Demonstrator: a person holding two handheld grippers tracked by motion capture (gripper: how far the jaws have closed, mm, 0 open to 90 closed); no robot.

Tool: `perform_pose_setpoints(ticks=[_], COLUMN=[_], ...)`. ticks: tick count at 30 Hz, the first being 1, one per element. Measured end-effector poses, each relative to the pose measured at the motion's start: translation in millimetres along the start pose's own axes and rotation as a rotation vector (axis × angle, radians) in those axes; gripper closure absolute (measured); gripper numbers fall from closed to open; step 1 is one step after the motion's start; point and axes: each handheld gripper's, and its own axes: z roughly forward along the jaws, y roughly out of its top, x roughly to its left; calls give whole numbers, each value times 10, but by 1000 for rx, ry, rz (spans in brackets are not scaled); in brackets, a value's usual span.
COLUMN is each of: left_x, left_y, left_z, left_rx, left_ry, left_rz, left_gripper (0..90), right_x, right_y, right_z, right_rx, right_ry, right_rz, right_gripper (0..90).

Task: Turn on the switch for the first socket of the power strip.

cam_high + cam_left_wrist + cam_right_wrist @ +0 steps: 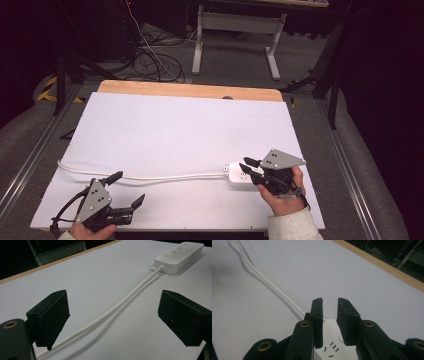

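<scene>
A white power strip (238,178) lies on the white board (185,130) at the near right. Its white cable (165,176) runs left across the board. My right gripper (246,165) hovers over the strip's near end, held by a hand in a white sleeve. In the right gripper view its jaws (329,300) stand a narrow gap apart with nothing between them, and the strip (330,340) lies below them. My left gripper (126,190) sits at the near left, wide open. The cable (120,303) passes untouched between its jaws (113,297) toward the strip (178,256).
The board rests on a wooden table whose far edge (190,90) shows beyond it. Metal rails (30,160) run along both sides. Behind the table stand a desk frame (235,30) and loose floor cables (150,60).
</scene>
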Motion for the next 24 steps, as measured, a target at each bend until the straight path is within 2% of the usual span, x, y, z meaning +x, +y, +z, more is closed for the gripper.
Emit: perform_pose_setpoints(ticks=[2, 8, 13, 18, 24], left_x=[-3, -6, -20, -9, -22], left_y=[-2, -3, -4, -3, -6], left_z=[2, 8, 14, 9, 20], left_rx=[-1, 6, 6, 7, 15], left_ry=[-2, -4, -9, -4, -17], left_rz=[-7, 6, -1, 7, 8], left_gripper=[107, 106, 106, 106, 105], right_x=[-53, -162, -205, -245, -288], right_y=[5, 5, 6, -19, -72], right_z=[42, 159, 253, 342, 433], right_rx=[19, 79, 118, 152, 199], right_ry=[9, 20, 12, 4, -2], right_rz=[26, 70, 83, 106, 128], right_gripper=[789, 895, 900, 900, 900])
